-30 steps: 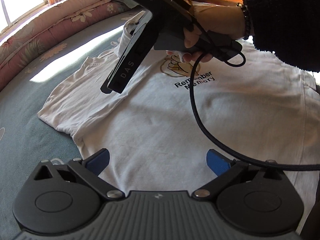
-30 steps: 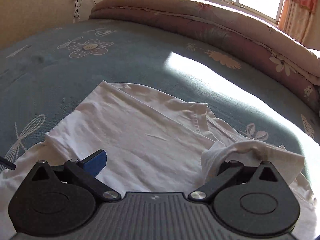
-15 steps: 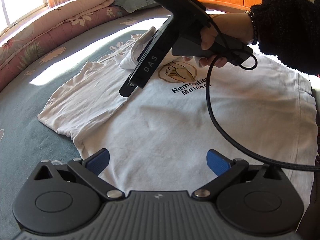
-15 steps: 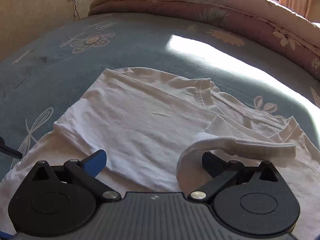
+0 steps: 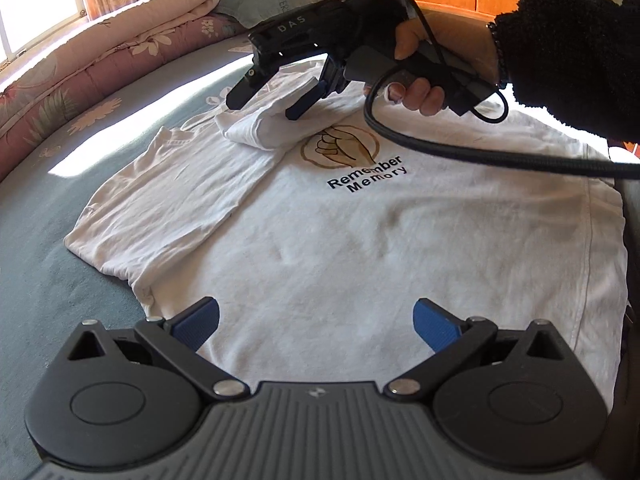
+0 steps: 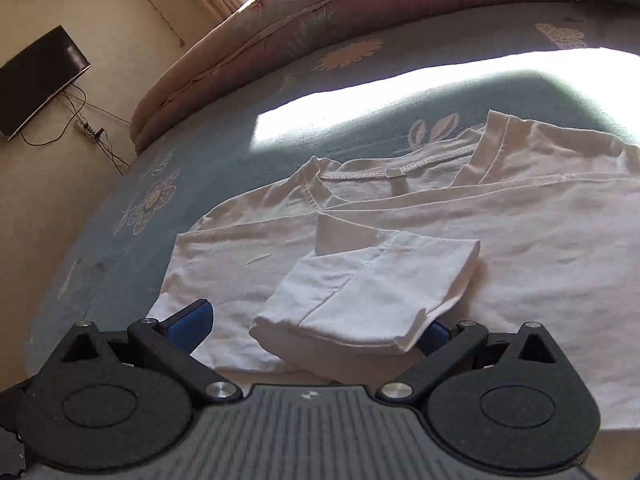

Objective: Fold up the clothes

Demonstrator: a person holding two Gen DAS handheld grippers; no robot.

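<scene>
Folding a white t-shirt (image 5: pixel 360 240) that's spread flat on the blue flowery bedspread (image 5: pixel 52 280), print side up.

Biggest thing first: the shirt fills most of the bed in front of the left gripper (image 5: pixel 316 318), which hangs over the hem with its jaws wide apart, nothing in them. Up by the collar, the right gripper (image 6: pixel 316 326) is spread open too, and the folded-in sleeve (image 6: pixel 368 292) lies on the chest, its hem between the blue pads and draped over the right one.
</scene>
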